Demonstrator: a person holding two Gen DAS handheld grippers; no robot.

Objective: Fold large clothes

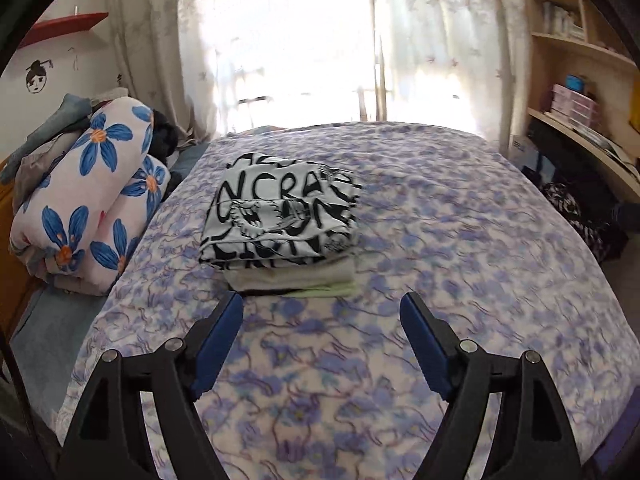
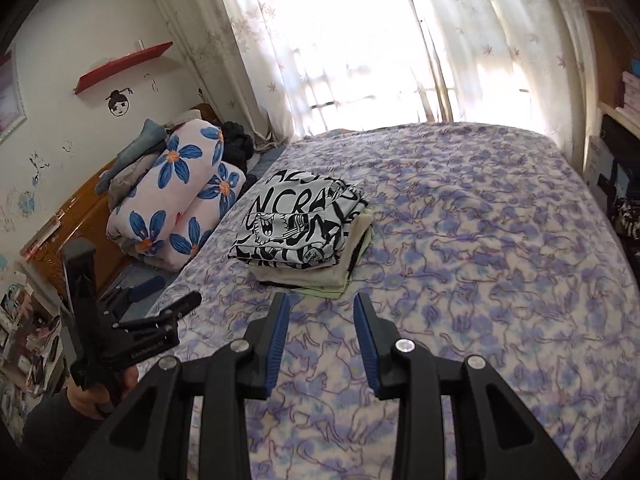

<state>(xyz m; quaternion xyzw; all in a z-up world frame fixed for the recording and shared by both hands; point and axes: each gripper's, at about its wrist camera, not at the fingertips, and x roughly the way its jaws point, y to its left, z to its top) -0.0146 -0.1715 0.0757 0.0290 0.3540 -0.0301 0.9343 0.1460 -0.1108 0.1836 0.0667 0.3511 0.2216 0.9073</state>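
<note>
Fleece in purple and white covered the bed (image 1: 440,200), and on it, just beyond the fingers of both grippers, sat a pile of folded clothes (image 1: 288,276) topped by a black-and-white lettered garment (image 1: 280,216); pale layers and a light green one showed beneath it. Left gripper (image 1: 322,306) had its fingers spread wide with nothing between them. Right gripper (image 2: 320,304) had its fingers narrower, also empty, apart from the pile. Bare blanket stretched to the right of the fingers as far as the bed's edge. Left of the pile, past the bed's edge, lay a rolled flowered quilt (image 1: 84,200). Wooden shelves (image 1: 576,40) at far right held boxes.
</note>
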